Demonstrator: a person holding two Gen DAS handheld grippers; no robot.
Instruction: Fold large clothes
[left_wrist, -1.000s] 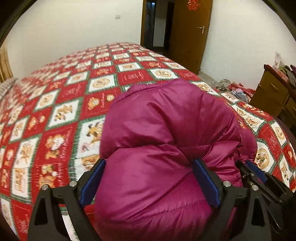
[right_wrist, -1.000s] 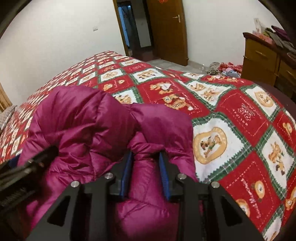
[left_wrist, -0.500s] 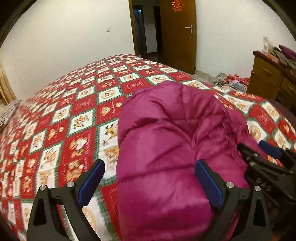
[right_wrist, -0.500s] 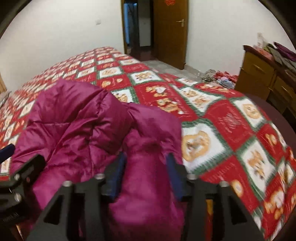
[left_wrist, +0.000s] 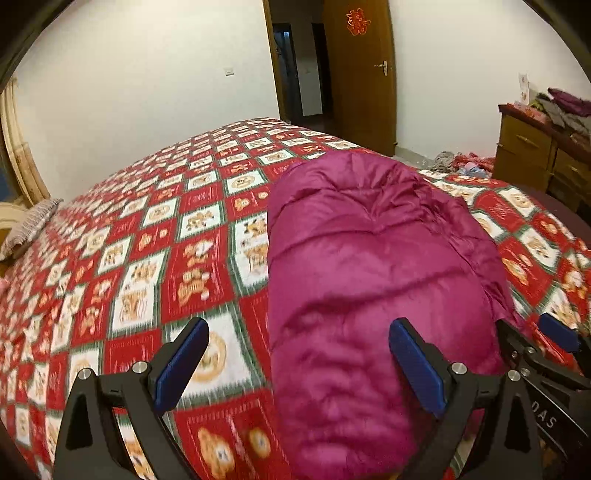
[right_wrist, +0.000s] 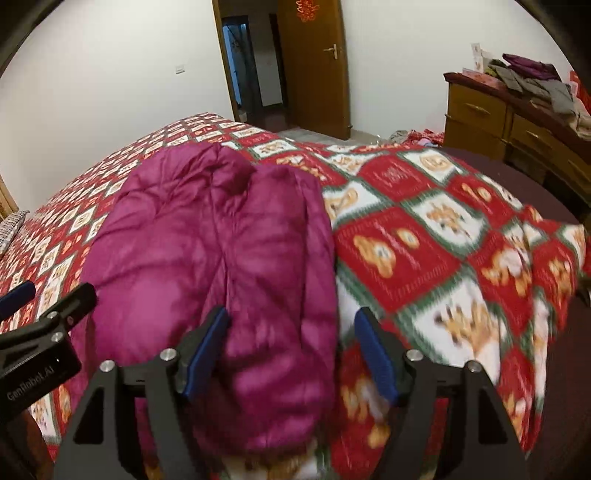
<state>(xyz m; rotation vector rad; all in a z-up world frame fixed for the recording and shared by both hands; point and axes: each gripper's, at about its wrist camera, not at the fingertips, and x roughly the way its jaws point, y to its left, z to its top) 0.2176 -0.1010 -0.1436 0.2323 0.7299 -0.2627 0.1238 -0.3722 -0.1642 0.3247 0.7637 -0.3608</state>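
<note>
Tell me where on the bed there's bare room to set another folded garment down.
The bedspread lies bare from the jacket across to the pillow and back to the wall. Another bare stretch runs between the jacket and the dresser side. The dresser top is crowded with clothes.

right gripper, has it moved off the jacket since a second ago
Yes. The right gripper backed toward the bed's near edge, its jaws opening off the purple jacket, judged against the quilt.
</note>
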